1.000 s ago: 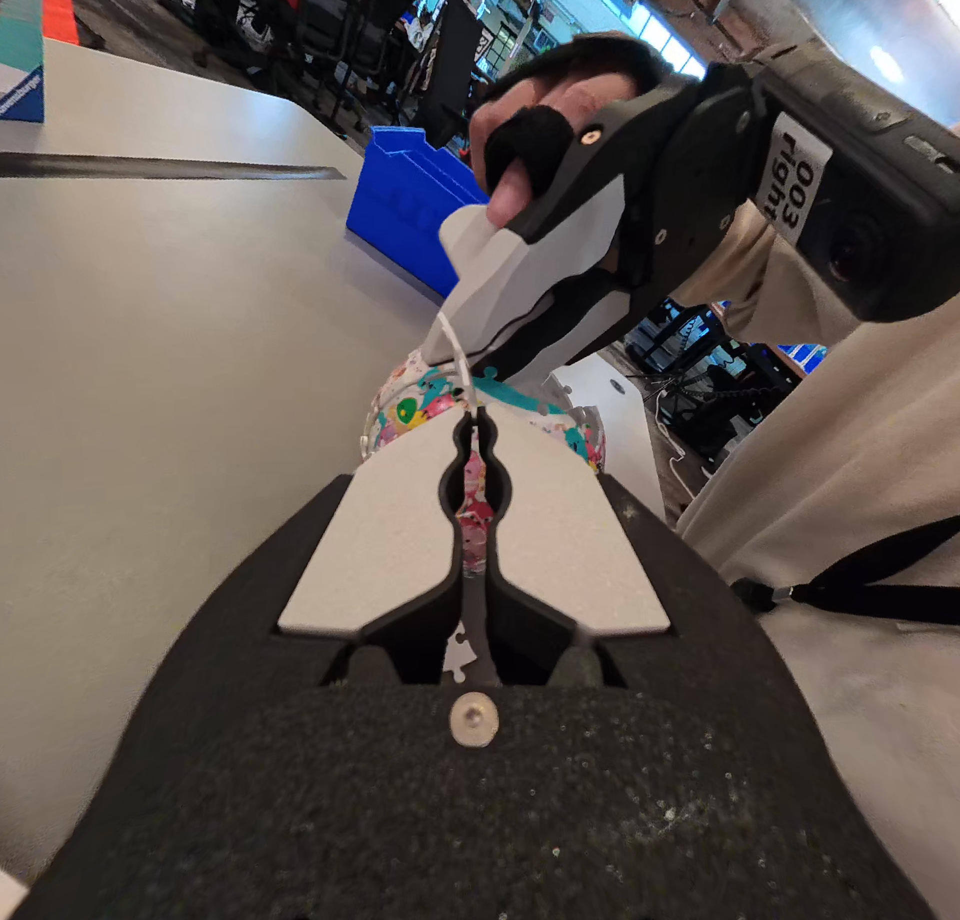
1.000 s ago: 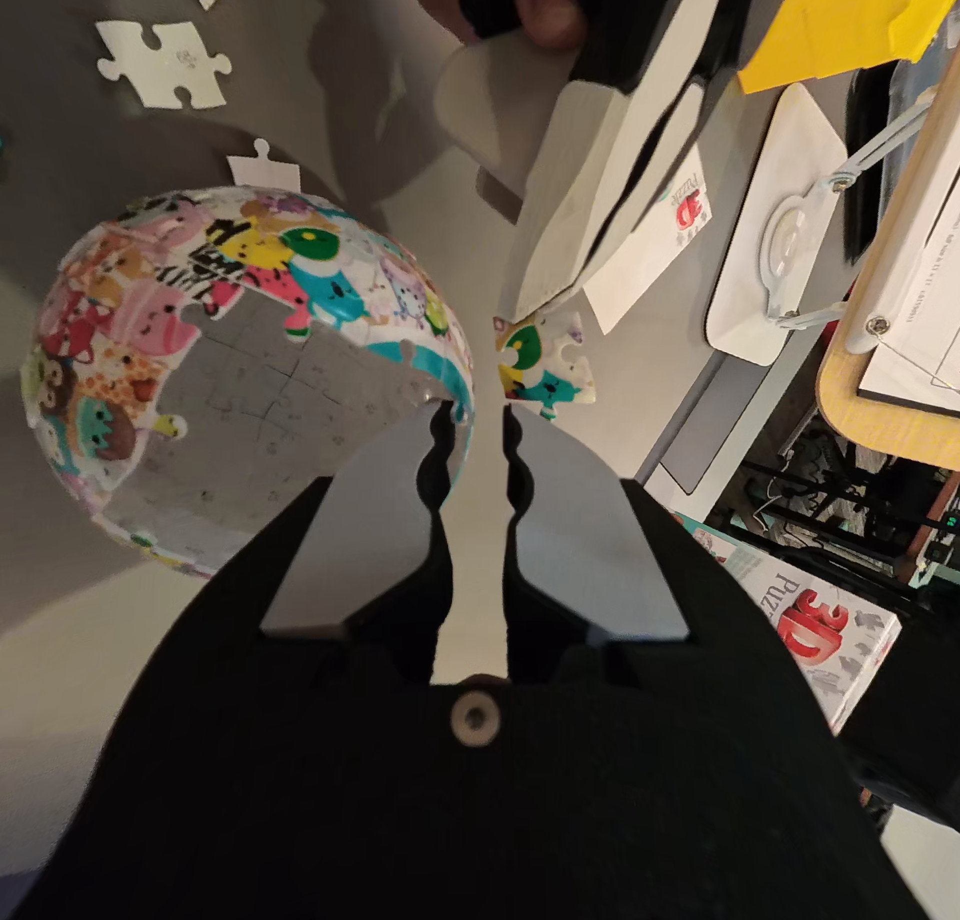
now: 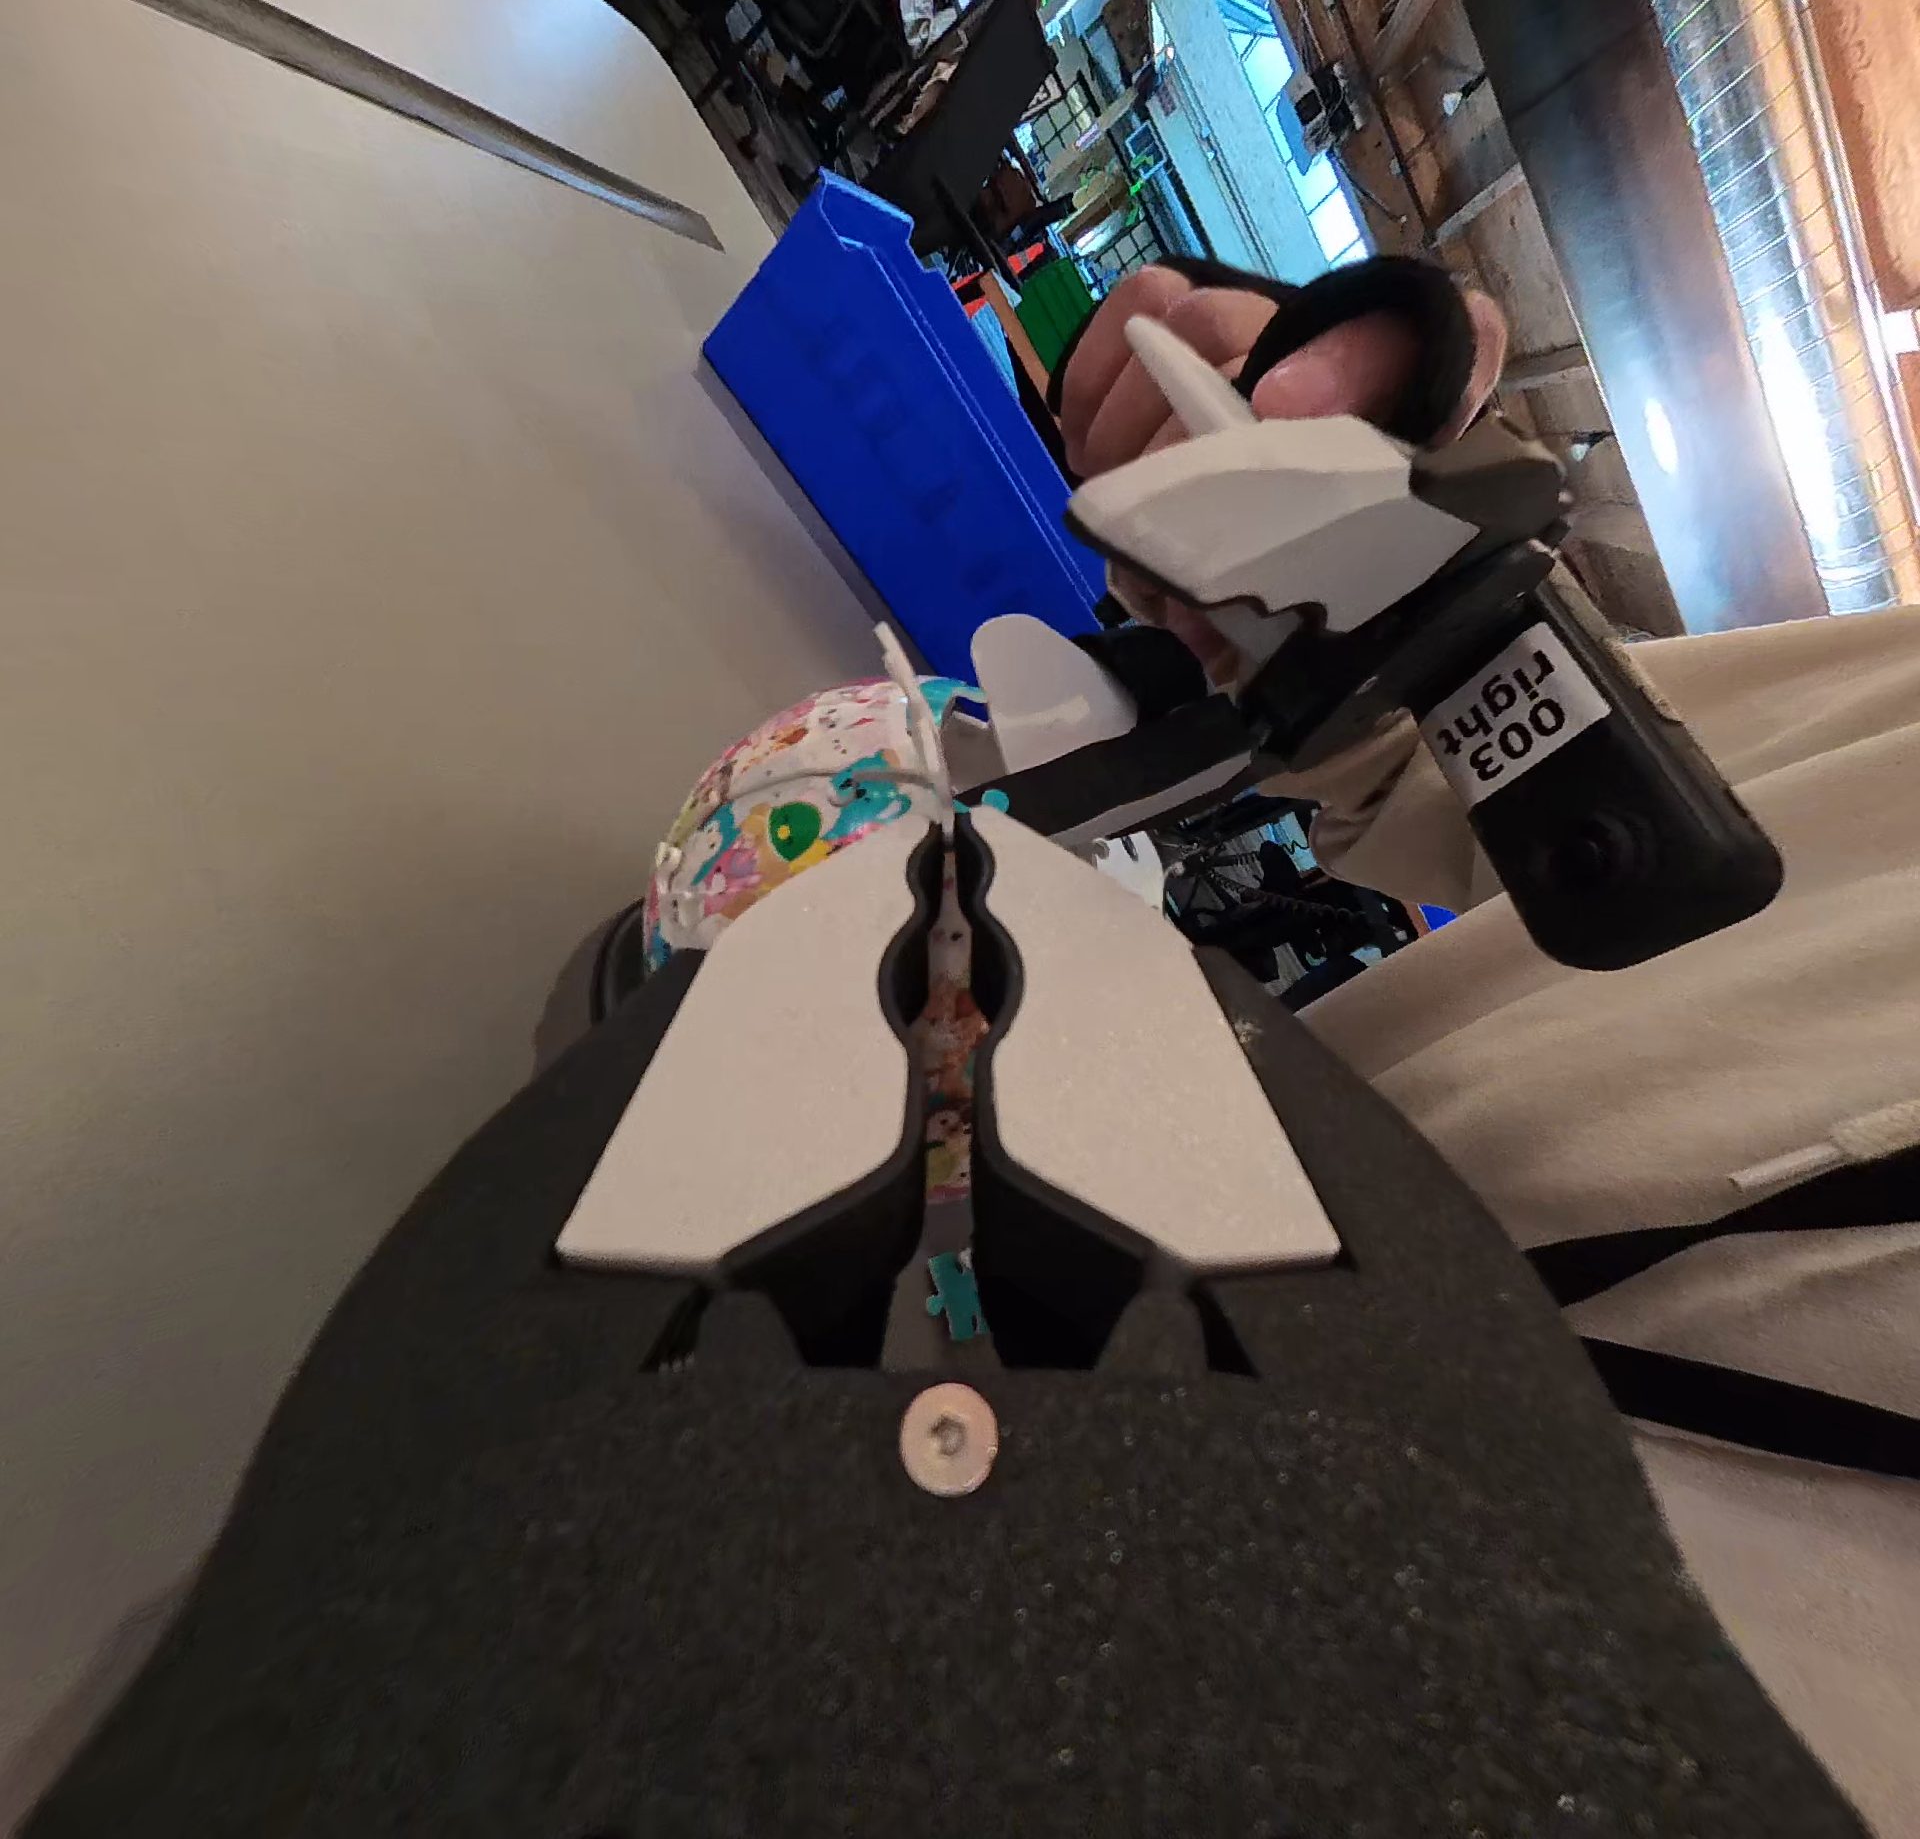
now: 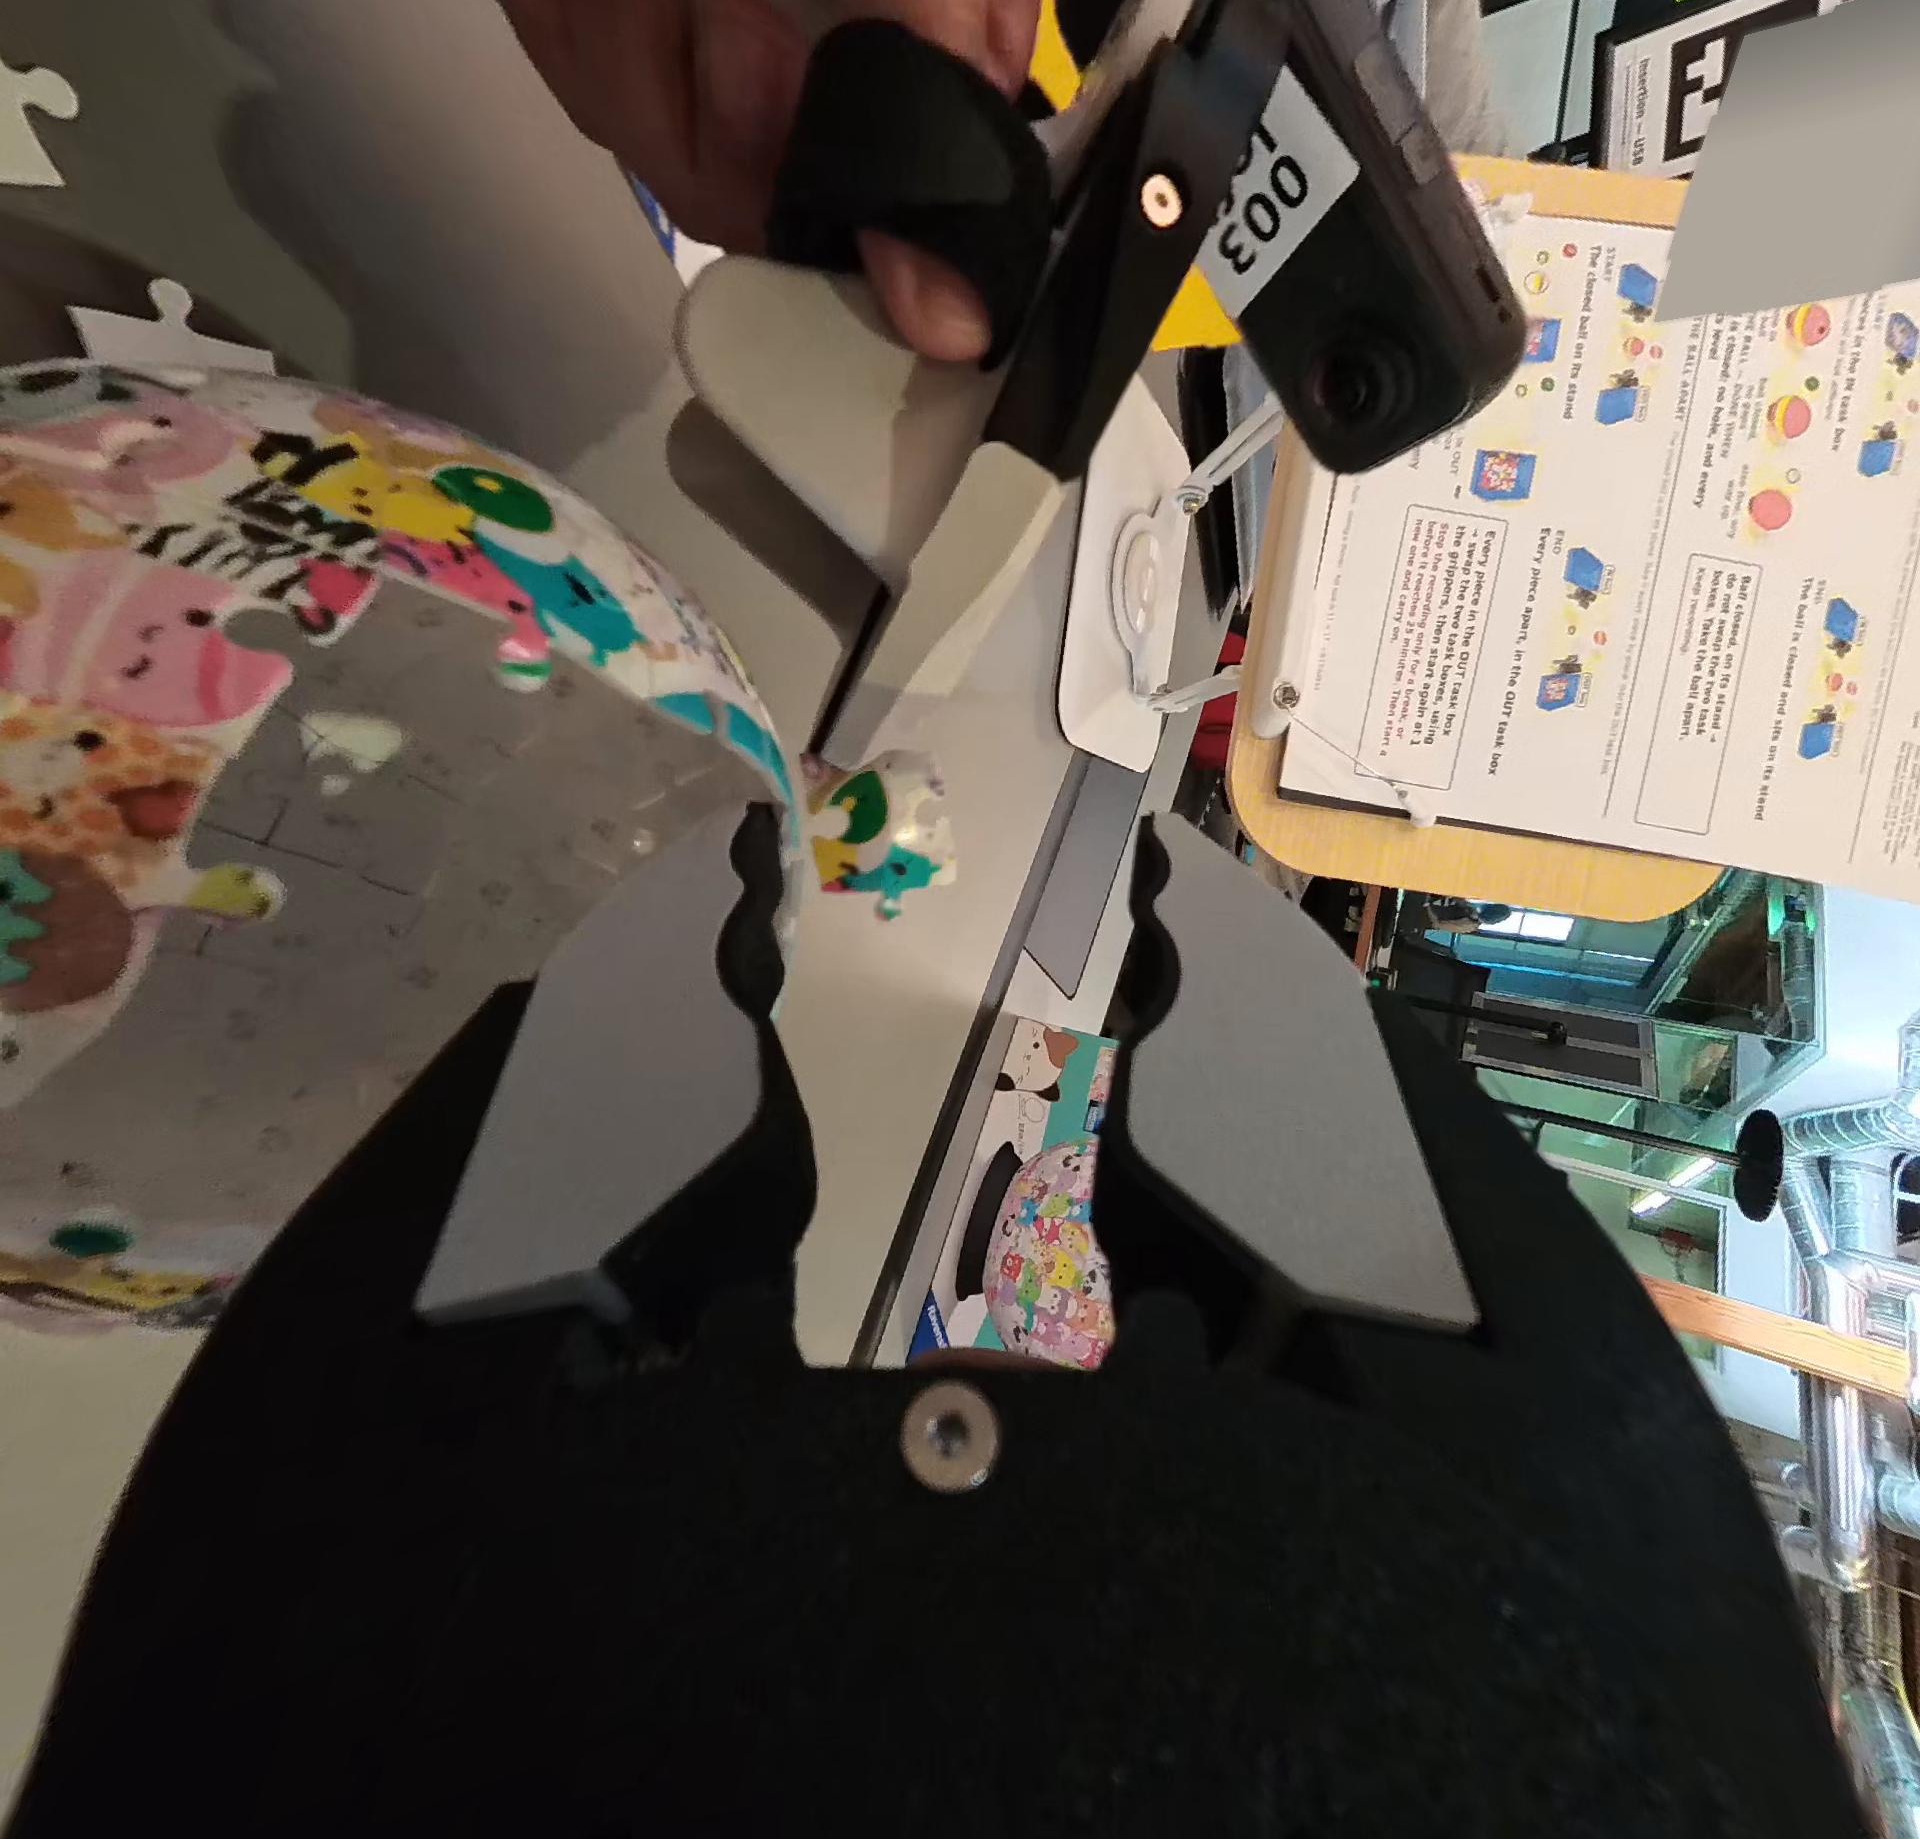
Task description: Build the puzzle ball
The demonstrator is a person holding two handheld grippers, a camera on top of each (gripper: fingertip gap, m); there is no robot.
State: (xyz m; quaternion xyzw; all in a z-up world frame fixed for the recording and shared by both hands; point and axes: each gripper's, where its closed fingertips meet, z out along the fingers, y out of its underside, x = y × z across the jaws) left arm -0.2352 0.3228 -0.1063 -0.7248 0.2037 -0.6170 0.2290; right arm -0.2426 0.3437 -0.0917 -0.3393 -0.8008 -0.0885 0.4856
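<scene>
Between the left gripper (image 3: 951, 839) fingers: colourful cardboard puzzle piece (image 4: 883, 833) pinched, touching rim of half-built cartoon-printed puzzle ball (image 4: 343, 729) | right gripper (image 4: 940, 844) spread wide, empty | farther on grey table (image 4: 582, 262): loose pieces unplaced, large gap left

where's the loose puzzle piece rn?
Right wrist view, centre: the loose puzzle piece hangs pinched at the left tool's tip, just right of the puzzle ball's open rim.
</scene>
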